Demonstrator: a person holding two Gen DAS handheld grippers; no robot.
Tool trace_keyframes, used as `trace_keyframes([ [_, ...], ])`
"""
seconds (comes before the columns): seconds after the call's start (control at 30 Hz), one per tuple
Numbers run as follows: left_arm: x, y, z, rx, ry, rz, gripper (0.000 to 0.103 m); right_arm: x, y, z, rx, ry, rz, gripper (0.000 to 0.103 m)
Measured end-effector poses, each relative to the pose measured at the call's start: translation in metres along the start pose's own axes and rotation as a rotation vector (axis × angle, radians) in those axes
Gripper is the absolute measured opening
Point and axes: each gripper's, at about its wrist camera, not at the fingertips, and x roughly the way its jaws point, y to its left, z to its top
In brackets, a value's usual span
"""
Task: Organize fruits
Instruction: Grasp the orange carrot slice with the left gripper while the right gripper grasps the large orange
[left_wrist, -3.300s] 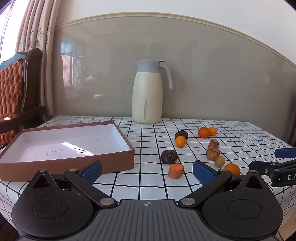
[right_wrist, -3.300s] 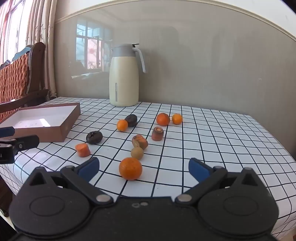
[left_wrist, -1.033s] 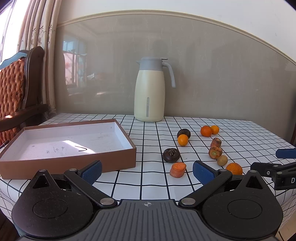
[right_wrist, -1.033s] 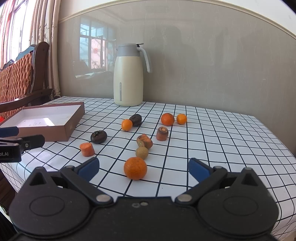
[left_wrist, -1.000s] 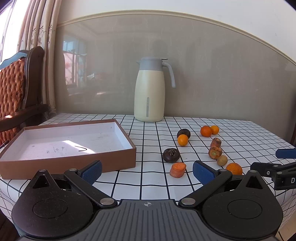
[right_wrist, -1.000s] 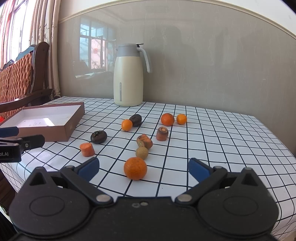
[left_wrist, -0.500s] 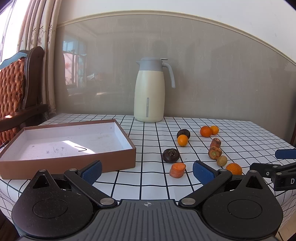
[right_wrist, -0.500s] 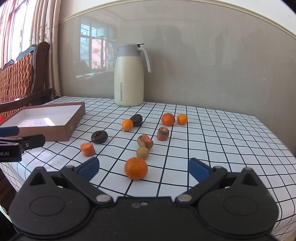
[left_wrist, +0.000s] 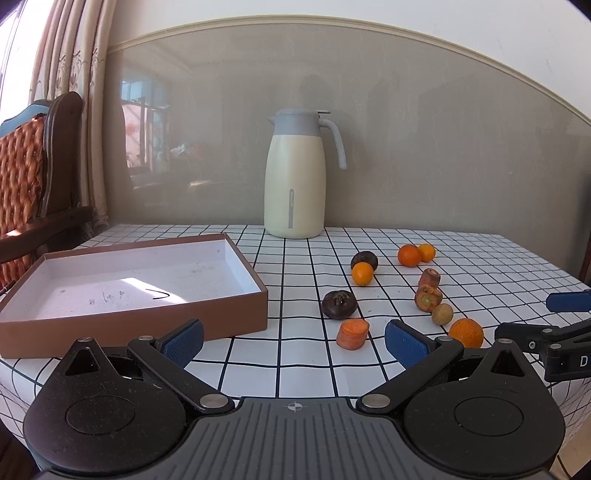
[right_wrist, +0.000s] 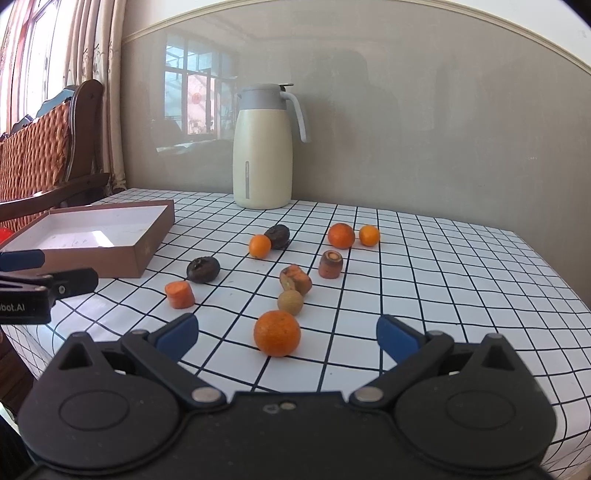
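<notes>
Covering the whole scene is a table (left_wrist: 295, 373) in a white cloth with a black grid. A shallow brown box (left_wrist: 136, 314) with a white inside sits at its left edge, its near corner close to the front edge. A cream jug (left_wrist: 294, 192) with a grey lid stands upright at the back edge, against the wall.

The two grippers hover low at the front edge, well apart from each other. The left gripper (left_wrist: 293, 338) has its blue pads spread wide with nothing between them, and the right gripper (right_wrist: 287, 334) is spread just as wide and equally bare.

The fruits lie loose right of the box (none inside it). Nearest the front edge is a large orange (right_wrist: 277, 333), directly ahead of the right gripper, with a small tan fruit (right_wrist: 290, 302) just behind it. Left of these lies an orange carrot stub (right_wrist: 180, 294), and behind that a dark round fruit (right_wrist: 203, 269). Two brownish carrot pieces (right_wrist: 295, 279) sit mid-table. Toward the back are a small orange (right_wrist: 259, 246) touching a second dark fruit (right_wrist: 277, 236), and a pair of oranges (right_wrist: 341, 235) side by side.
</notes>
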Motion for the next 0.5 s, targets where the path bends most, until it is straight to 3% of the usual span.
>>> trace_keyframes([
  [0.13,0.019,-0.012,-0.001,0.048,0.050,-0.043,0.103,0.016,0.010,-0.001,-0.058,0.053,0.017,0.091],
  [0.17,0.025,-0.016,-0.002,0.058,0.061,-0.052,0.100,0.022,0.012,-0.001,-0.077,0.071,0.012,0.084],
  [0.23,0.035,-0.023,-0.002,0.088,0.091,-0.059,0.058,0.033,0.014,-0.002,-0.098,0.106,0.016,0.074],
  [0.4,0.060,-0.034,0.000,0.093,0.117,-0.063,0.056,0.050,0.016,-0.002,-0.116,0.124,0.011,0.071],
  [0.5,0.074,-0.036,0.004,0.087,0.126,-0.070,0.056,0.058,0.015,-0.001,-0.122,0.137,0.007,0.061],
])
